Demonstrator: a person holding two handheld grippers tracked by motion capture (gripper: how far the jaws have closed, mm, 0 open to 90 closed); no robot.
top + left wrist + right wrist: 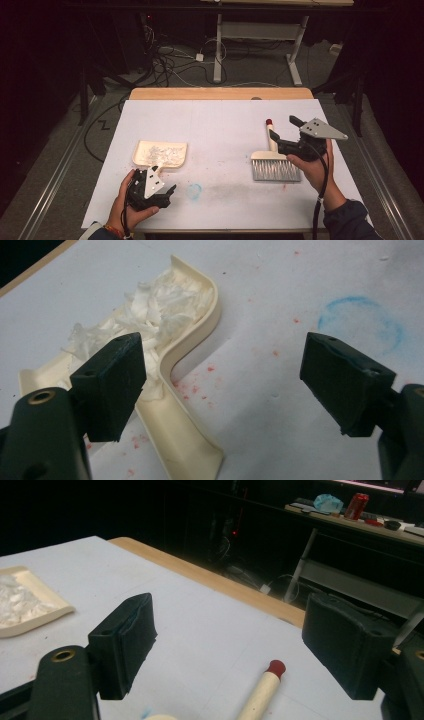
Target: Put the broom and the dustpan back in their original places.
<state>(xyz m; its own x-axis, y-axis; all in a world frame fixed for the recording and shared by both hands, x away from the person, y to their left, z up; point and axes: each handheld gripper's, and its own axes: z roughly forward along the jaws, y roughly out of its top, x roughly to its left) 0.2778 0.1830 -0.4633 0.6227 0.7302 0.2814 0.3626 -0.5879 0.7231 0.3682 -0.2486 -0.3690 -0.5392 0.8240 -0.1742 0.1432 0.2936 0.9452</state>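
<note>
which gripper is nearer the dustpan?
Left. The left gripper sits open just off the dustpan handle, on the person's side. The right gripper is across the table, open over the brush handle.

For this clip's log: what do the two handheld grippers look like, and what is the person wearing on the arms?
Both the left gripper and the right gripper are black, each with two blocky black jaws and a grey three-cornered plate on top. A black cable trails from the right one along the forearm. The right arm has a dark blue sleeve; the left wrist has a multicoloured wristband.
</note>
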